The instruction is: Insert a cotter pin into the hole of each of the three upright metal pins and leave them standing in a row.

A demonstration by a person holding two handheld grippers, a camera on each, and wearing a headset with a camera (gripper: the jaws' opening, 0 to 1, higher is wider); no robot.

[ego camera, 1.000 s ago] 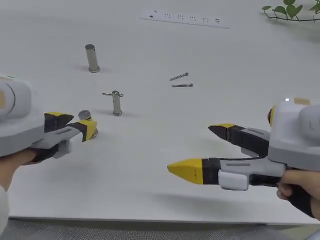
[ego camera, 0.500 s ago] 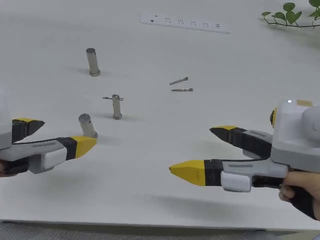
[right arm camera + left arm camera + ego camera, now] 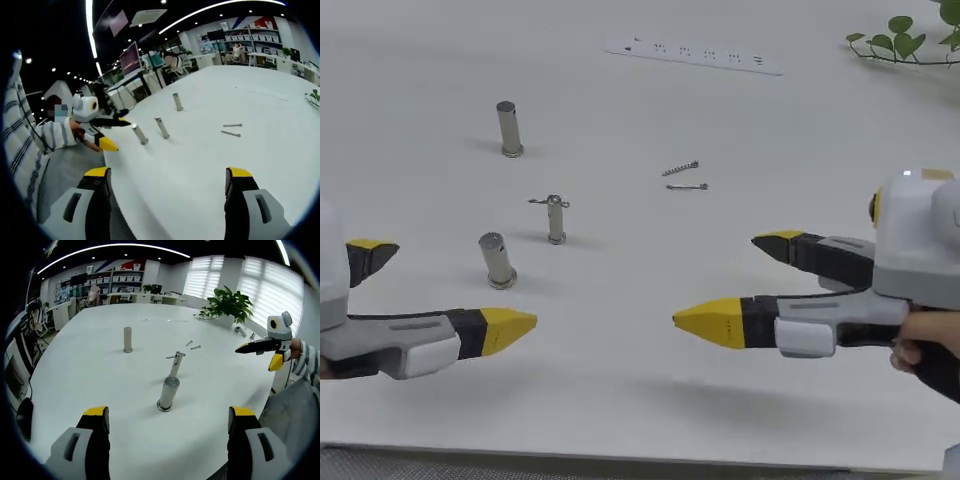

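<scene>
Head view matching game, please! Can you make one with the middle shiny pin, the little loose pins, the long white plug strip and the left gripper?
Things:
1. middle upright silver metal pin
2. two small loose metal pins
3. long white power strip
4. left gripper with yellow tips

States:
a. lying side by side, mid-table
b. open, holding nothing
c. has a cotter pin through its top
d. farthest back on the white table

Pairs: 1-c, 2-a, 3-d, 4-b

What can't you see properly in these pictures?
- Head view: plant, cut off by the top right corner.
- Head view: loose metal bits, too small to tell their kind.
- Left gripper view: nearest metal pin, its hole too small to make out.
</scene>
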